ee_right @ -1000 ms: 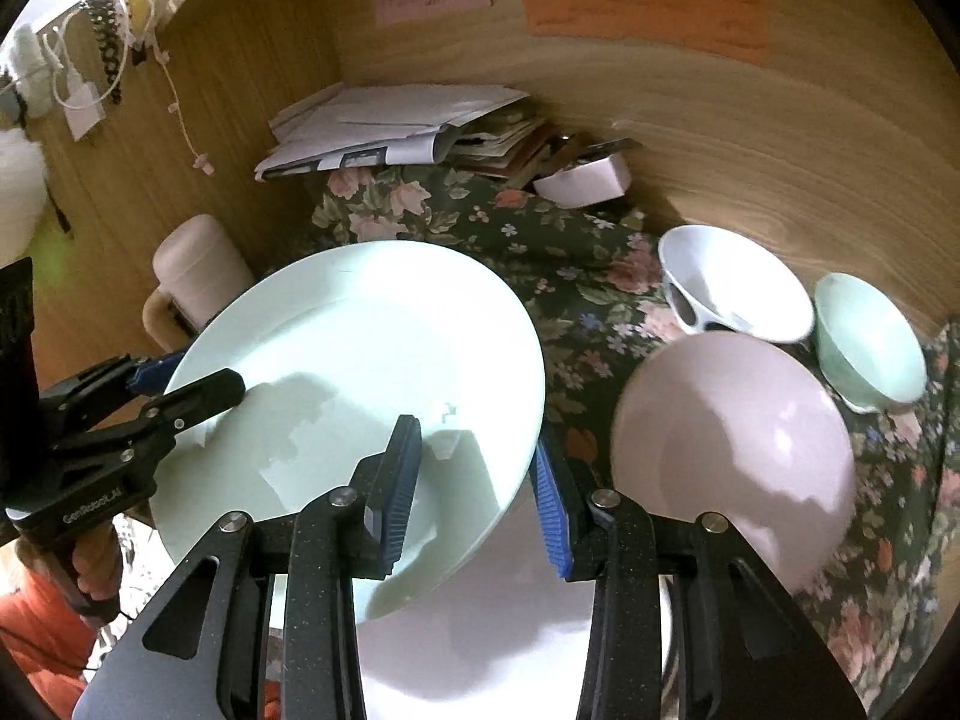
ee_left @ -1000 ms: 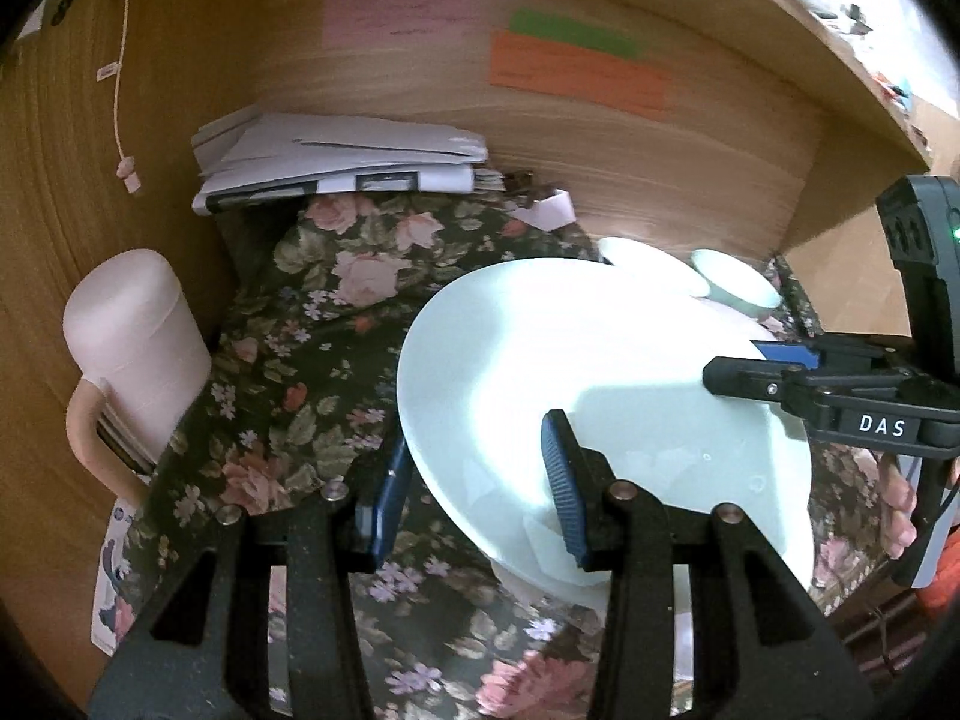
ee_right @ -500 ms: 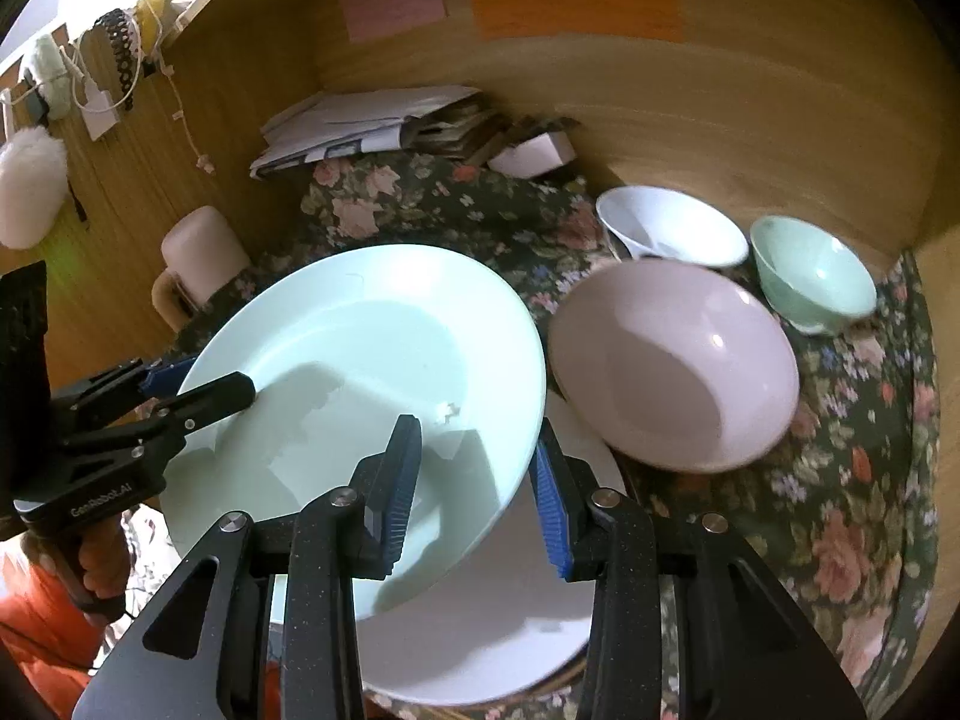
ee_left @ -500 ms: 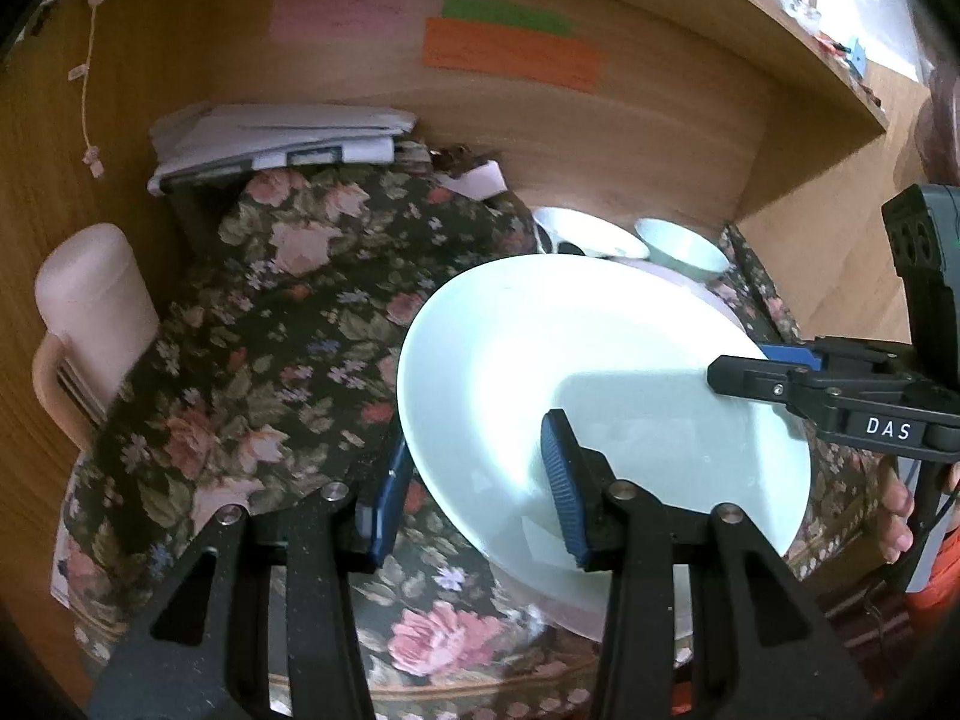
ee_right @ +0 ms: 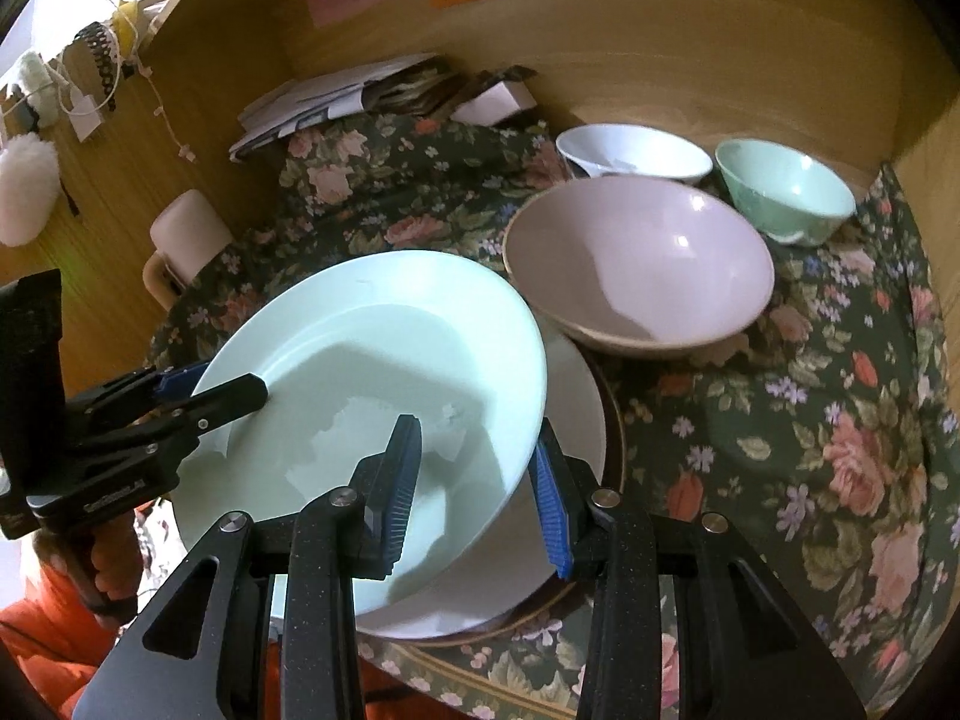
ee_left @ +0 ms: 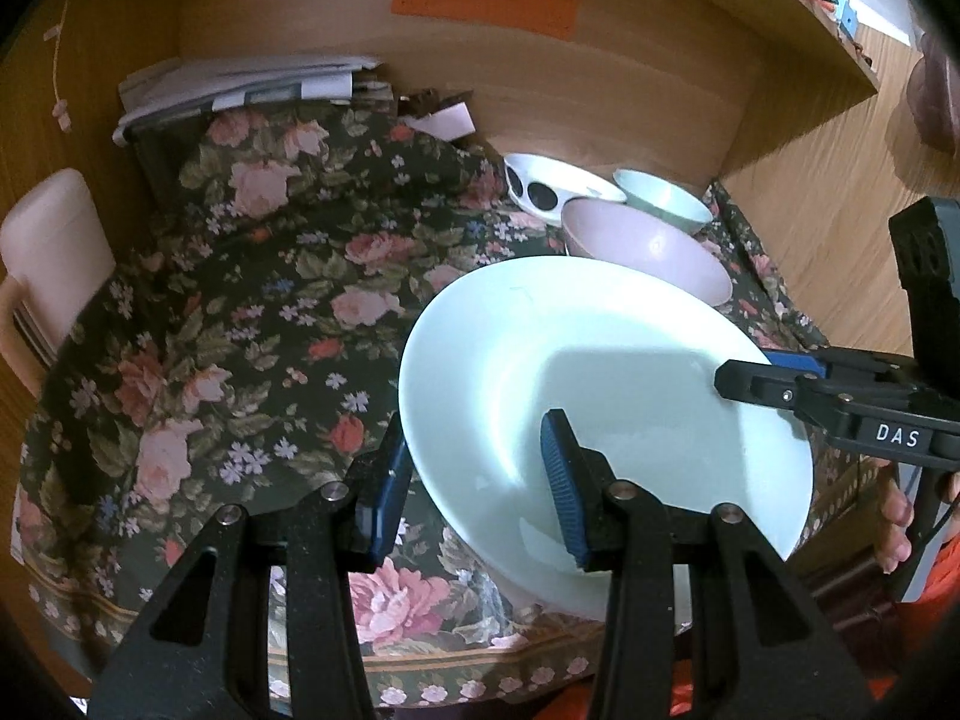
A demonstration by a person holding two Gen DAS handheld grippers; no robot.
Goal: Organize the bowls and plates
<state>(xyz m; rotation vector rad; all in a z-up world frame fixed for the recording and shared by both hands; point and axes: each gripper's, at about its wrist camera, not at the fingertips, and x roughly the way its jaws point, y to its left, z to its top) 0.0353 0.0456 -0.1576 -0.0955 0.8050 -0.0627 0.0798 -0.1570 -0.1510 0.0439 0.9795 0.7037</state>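
Item: pale green plate (ee_right: 372,360), tilted above plate stack (ee_right: 564,420) | left gripper (ee_left: 474,480), right gripper (ee_right: 474,474): each pinching opposite rims | Risk: uneven release, plate slides, chips stack.

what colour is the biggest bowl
Pale pink, the large bowl; clearest in the right wrist view.

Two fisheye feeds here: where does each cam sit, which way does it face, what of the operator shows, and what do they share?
Left wrist: rides the left gripper, facing forward over the floral cloth to the wooden back wall; its fingers straddle the mint plate's left rim; right gripper enters at right.
Right wrist: rides the right gripper, straddling the plate's right rim above a white plate; left gripper enters at left.
Shared: mint plate, pink bowl, white bowl, green bowl.
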